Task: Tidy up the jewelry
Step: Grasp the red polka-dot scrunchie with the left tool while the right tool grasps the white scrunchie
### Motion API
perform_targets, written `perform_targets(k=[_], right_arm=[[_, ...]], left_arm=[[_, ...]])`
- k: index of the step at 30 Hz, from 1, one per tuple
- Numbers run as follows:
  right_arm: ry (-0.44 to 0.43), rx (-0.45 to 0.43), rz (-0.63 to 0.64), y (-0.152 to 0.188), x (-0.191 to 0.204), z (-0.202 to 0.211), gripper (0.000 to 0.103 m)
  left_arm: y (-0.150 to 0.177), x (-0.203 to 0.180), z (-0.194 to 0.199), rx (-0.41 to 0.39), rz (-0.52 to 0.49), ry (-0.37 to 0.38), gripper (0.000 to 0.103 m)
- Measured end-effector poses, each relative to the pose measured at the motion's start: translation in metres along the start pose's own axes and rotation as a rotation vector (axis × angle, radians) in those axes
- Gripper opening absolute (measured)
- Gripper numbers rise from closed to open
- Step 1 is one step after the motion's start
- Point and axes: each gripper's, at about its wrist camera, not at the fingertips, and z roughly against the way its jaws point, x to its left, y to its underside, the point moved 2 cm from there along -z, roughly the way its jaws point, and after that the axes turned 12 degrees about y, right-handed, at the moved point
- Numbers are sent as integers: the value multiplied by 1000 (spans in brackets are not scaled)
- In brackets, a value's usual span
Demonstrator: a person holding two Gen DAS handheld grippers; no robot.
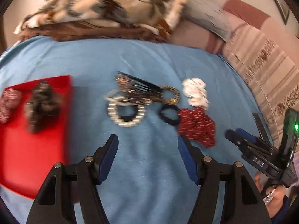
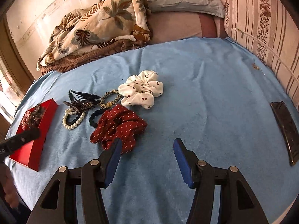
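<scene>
Jewelry and hair pieces lie loose on the blue cloth (image 2: 205, 97), ahead of both grippers. The right gripper (image 2: 146, 145) hangs over the cloth with its blue-padded jaws apart and nothing between them; the left pad's tip overlaps the near edge of the red dotted scrunchie (image 2: 117, 126) at about eleven o'clock. Beyond that, toward twelve, sits the white cherry-print scrunchie (image 2: 142, 90). At ten o'clock are the pearl bracelet (image 2: 73, 120), a dark hair claw (image 2: 82, 100) and a gold braided band (image 2: 108, 99). The red box (image 2: 40, 130) lies at nine o'clock, holding two scrunchies. A dark phone (image 2: 285, 128) rests at three o'clock. The left gripper (image 1: 148, 141), jaws also apart and empty, hovers over bare cloth, the pearl bracelet at twelve o'clock, the red box at nine.
</scene>
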Motion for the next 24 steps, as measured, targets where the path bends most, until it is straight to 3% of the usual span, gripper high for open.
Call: perform_targets(k=[6, 12, 16, 19, 21, 23, 24], right_arm=[[-58, 14, -47, -42, -12, -36, 61], [-91, 52, -59, -74, -10, -79, 60], [-108, 92, -77, -83, -12, -105, 52], [-123, 119, -93, -85, -11, -120, 42], [-125, 111, -94, -85, -10, -122, 33], [-150, 121, -83, -85, -6, -123, 9], [-145, 116, -77, -85, -5, -121, 9]], left_arm=[[-6, -34, -45, 34, -44, 16, 65], [-15, -42, -77, 74, -28, 38, 65], [-14, -46, -95, 109, -15, 90, 64], [-12, -48, -105, 132, -5, 123, 52], [-10, -49, -110, 146, -1, 132, 21], [-8, -49, -112, 159, 5, 134, 15], [-7, -49, -110, 151, 7, 133, 13]])
